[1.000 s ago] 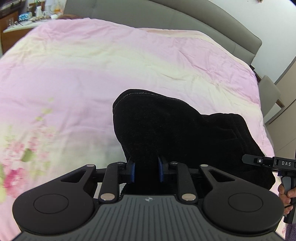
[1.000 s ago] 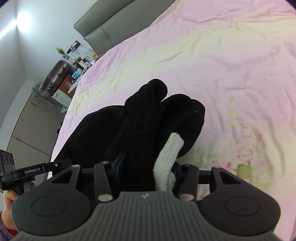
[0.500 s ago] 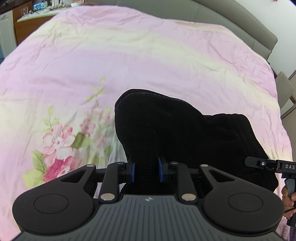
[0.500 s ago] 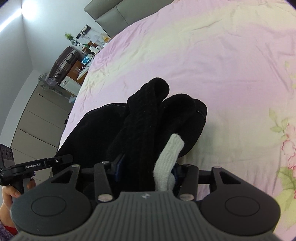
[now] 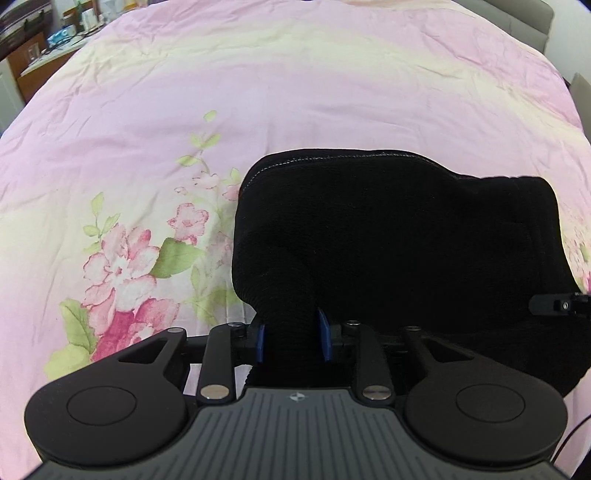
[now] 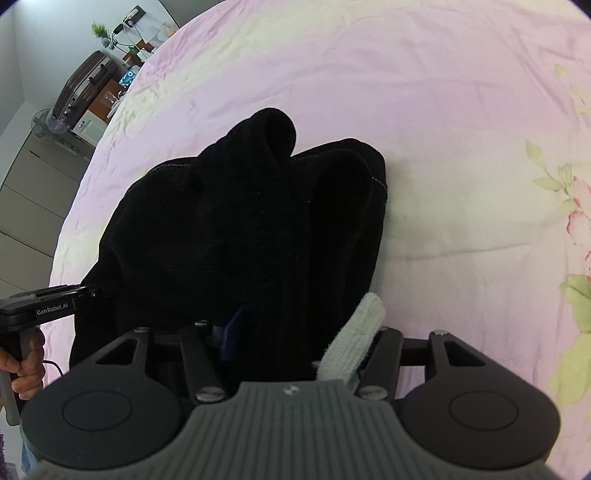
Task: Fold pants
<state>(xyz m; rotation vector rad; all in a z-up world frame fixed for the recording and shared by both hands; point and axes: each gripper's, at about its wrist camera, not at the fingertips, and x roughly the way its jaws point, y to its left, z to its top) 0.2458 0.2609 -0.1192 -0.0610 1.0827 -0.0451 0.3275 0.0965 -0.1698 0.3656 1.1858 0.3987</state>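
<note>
The black pants (image 5: 388, 236) hang bunched between both grippers above a pink floral bedspread (image 5: 258, 92). My left gripper (image 5: 291, 339) is shut on a fold of the black fabric between its blue pads (image 5: 260, 341). My right gripper (image 6: 291, 336) is shut on another thick bunch of the pants (image 6: 251, 221); a white drawstring (image 6: 351, 343) sticks out by its right finger. The other gripper's tip shows at the right edge of the left wrist view (image 5: 554, 304) and at the left edge of the right wrist view (image 6: 48, 304).
The bedspread (image 6: 443, 110) fills most of both views, with pink flowers (image 5: 122, 266) printed at the near side. A grey headboard (image 5: 532, 18) is at the far end. A suitcase (image 6: 83, 88) and cluttered desk stand beyond the bed's left side.
Both grippers have moved forward and lower over the bed with the pants still held. The fabric bunch has spread wider and sits closer to the bedspread.
</note>
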